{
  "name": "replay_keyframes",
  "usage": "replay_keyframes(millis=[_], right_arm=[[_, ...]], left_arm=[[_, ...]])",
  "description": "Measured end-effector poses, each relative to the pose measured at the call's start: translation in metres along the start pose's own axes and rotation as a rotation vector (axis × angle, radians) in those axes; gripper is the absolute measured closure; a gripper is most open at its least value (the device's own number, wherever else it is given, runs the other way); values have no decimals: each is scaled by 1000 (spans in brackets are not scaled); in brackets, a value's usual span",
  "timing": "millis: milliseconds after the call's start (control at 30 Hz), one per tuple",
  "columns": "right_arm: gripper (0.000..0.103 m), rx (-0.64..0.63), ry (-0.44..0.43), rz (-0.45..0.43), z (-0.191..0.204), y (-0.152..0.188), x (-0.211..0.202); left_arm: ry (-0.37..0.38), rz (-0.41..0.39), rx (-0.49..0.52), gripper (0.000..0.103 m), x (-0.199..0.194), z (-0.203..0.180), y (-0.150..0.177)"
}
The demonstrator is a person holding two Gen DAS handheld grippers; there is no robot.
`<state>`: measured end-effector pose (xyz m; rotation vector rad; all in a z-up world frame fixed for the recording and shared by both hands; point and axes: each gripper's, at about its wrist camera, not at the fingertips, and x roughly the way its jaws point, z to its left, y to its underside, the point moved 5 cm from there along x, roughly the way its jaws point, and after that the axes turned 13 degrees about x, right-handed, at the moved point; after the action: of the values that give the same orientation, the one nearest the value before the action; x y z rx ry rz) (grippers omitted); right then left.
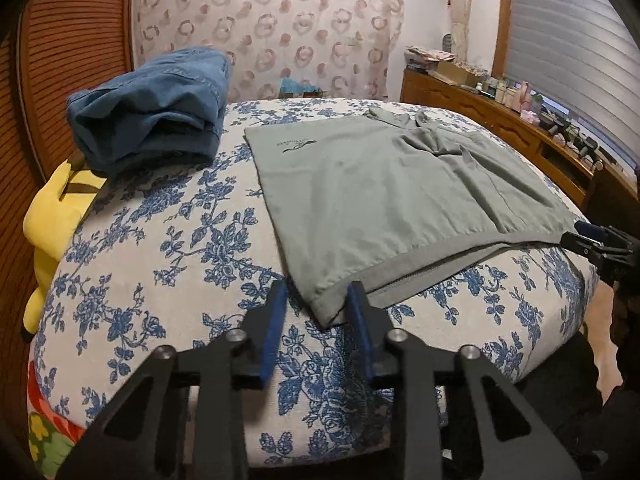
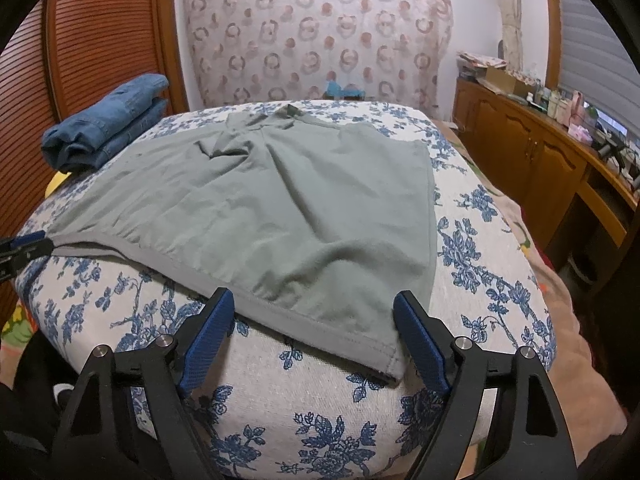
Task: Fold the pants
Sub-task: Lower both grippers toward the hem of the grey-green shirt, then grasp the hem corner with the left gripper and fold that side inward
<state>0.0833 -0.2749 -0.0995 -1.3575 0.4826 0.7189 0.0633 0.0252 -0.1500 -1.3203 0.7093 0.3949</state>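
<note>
Grey-green pants lie spread flat on a bed, waistband edge nearest me. In the left wrist view my left gripper straddles the near left corner of the waistband. Its blue pads stand a narrow gap apart, and only the right pad touches the cloth. From the right wrist view, that gripper sits at the pants' left corner. My right gripper is wide open around the near right corner, with neither pad pressing the fabric. It also appears as a gripper at the right edge.
Folded blue jeans rest at the bed's far left. The bed cover has a blue floral print. A yellow item lies off the left side. A wooden cabinet with clutter runs along the right; a louvred wardrobe stands left.
</note>
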Motion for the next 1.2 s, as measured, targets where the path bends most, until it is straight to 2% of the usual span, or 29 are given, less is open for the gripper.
replay_keyframes(millis=[67,167,433,800,867,967,1200], right_arm=[[19,-6,4,0,0,0,0],[19,-5,4,-1,1,0,-1],[20,-5,1,-2,2,1,-1],[43,-1,-26,-10,-1,-1,-9],[52,-10,-28,-15,-2,-2,-11],[56,-17,-22,-26,-5,-4,-13],[57,-7,-34,-43,-14,-11,-17]], left_arm=[[12,-3,-3,89,-1,0,0],[24,-9,-16,96,-2,0,-2],[50,-75,-35,97,-21,1,-23],[100,-147,22,99,-29,-20,-78],[111,-154,45,100,-28,-30,-89],[140,-166,74,100,-27,-44,-105],[195,-180,161,100,-19,-81,-140]])
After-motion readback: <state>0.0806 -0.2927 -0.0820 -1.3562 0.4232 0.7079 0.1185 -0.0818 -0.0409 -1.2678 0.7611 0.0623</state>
